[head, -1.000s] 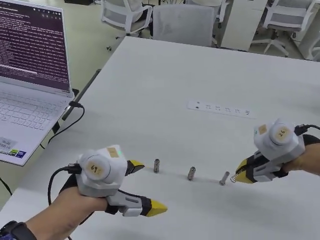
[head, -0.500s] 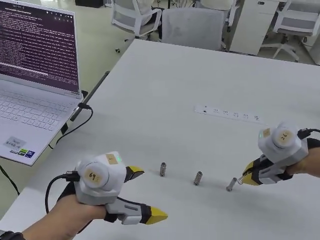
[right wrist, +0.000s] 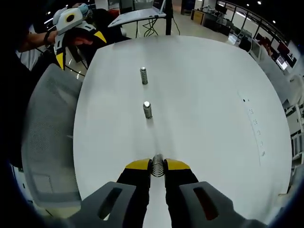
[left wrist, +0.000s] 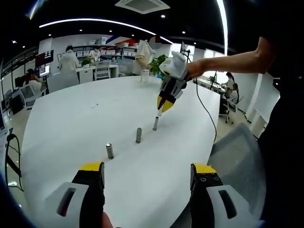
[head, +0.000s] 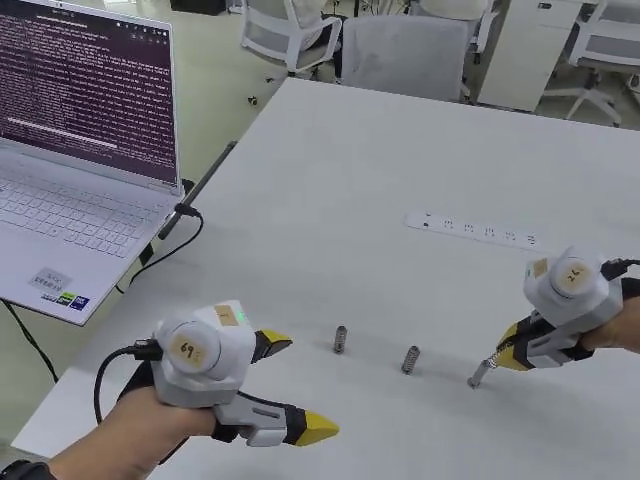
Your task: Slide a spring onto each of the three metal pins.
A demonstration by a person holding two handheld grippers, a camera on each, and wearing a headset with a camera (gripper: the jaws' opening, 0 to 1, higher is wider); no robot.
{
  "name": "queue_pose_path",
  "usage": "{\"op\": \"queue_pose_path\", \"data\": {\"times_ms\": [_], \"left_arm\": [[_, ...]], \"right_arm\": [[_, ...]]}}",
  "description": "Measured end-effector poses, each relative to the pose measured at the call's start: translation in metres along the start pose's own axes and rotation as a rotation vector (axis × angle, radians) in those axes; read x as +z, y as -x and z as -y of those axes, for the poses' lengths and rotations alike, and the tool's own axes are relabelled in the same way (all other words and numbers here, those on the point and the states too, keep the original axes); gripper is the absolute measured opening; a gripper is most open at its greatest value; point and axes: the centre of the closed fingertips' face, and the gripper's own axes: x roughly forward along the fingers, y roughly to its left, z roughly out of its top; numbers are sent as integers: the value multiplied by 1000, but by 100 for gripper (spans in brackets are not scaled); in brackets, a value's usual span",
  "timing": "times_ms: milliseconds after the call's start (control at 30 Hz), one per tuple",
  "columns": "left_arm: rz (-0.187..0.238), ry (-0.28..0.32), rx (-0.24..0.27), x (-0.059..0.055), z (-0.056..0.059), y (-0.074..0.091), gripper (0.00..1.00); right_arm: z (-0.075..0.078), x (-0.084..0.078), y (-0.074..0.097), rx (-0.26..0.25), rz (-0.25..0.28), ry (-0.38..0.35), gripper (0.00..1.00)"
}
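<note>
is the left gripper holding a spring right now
No, the left gripper is open with nothing between its yellow-tipped jaws; the small coiled metal spring sits in the right gripper.

A round sticker [head: 190,349] on the left claw [head: 298,386] reads 69; laptop screen [head: 85,85] text is illegible.

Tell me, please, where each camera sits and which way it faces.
Head view: on the person's head, looking forward and down over the table at three pins; both hands show, holding the left hand-held gripper and right hand-held gripper.
Left gripper view: rides the left one, looking past its open jaws across the pins toward the right one.
Right gripper view: looks along its jaws, shut on a spring, toward the left one.
Shared: all show the two spring-covered pins.
</note>
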Motion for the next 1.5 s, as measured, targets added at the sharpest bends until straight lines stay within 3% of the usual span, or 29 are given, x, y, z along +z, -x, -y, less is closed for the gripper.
{"op": "queue_pose_path", "data": {"times_ms": [633,1500], "left_arm": [[-2,21,15,-5,-4,5,68],[-6,27,30,-6,-9,11,68]], "right_arm": [[1,-3,-11,9,-40,32,8],[-2,-13,-47,38,-119,90,9]]}}
